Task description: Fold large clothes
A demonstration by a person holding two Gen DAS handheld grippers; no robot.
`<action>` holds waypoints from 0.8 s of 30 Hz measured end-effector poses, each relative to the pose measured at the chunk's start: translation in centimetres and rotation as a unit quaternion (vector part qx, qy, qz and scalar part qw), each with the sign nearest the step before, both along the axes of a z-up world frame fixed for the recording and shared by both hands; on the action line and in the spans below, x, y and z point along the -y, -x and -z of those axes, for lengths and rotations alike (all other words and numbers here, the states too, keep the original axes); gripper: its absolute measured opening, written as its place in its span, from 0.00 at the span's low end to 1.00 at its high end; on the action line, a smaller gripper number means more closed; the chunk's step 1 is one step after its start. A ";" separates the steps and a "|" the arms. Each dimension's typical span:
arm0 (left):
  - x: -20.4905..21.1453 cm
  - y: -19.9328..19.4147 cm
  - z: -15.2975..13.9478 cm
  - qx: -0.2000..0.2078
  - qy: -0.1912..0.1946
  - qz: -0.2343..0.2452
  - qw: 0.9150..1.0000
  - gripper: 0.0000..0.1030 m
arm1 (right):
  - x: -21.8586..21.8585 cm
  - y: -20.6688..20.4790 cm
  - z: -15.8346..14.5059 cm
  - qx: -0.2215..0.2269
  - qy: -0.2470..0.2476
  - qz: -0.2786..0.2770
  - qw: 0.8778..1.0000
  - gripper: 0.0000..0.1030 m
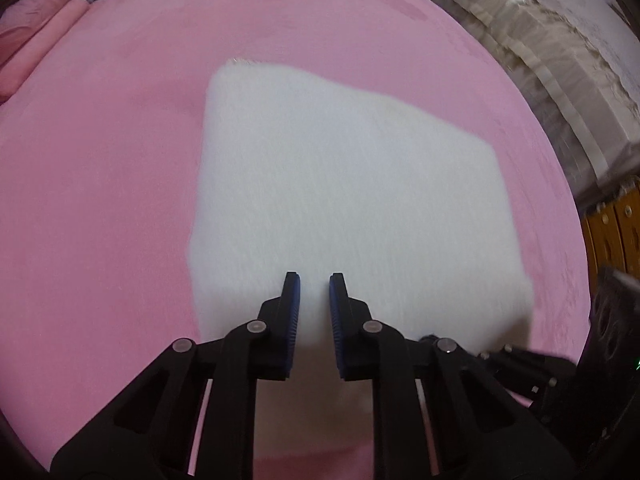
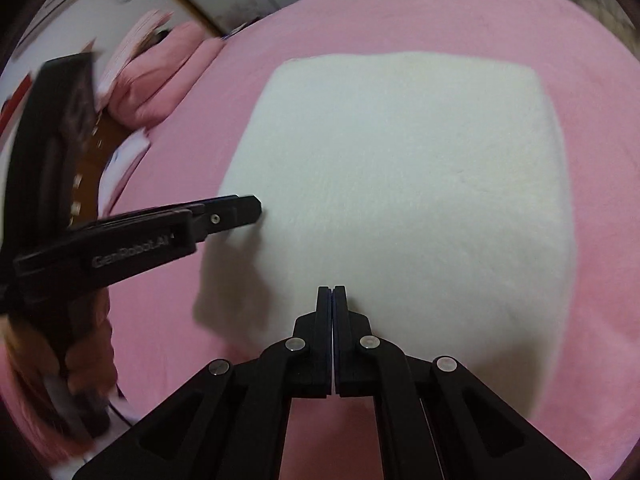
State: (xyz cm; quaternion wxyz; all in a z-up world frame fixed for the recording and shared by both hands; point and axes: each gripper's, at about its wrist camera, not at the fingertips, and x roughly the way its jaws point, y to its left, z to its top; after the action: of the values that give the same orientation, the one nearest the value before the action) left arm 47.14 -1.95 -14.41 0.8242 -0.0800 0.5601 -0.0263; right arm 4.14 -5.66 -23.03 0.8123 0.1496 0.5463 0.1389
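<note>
So in the left wrist view, the fluffy white folded garment (image 1: 352,200) is lying flat on the pink fleece bedspread (image 1: 100,160), spreading out straight ahead of the left gripper (image 1: 314,280). Its blue-padded fingers (image 1: 294,300) stand a little apart with nothing between them, tips hovering over the near part of the fabric. The shape looks roughly squarish here, with the far corner running away up and to the left, so I can't really call a long axis. A bit of the other tool's black body pokes in at the lower right. Off to the far left there's a pink pillow (image 1: 36,28). Switching to the right wrist view, the right gripper (image 2: 332,289) has its fingers pressed flat together, and I don't see any cloth caught in them; the tips sit just over the near edge of the same white garment (image 2: 420,200), which stretches away forward. The left gripper (image 2: 256,210) comes in from the left, tip right at the garment's left edge. My guess: both are about equally near, and the next fold probably starts from that near edge, lifting it away toward the far side.
</note>
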 end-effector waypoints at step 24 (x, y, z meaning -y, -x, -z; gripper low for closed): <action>-4.4 -8.6 4.8 -0.030 0.081 -0.016 0.996 0.01 | -7.7 4.0 -0.1 -0.024 -0.136 0.040 0.990 0.00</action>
State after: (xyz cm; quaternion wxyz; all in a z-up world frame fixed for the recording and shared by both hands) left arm 55.74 2.48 -19.16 0.7983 -0.1564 0.5788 -0.0562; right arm 0.14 1.99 -22.91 0.7757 0.2837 0.5356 0.1760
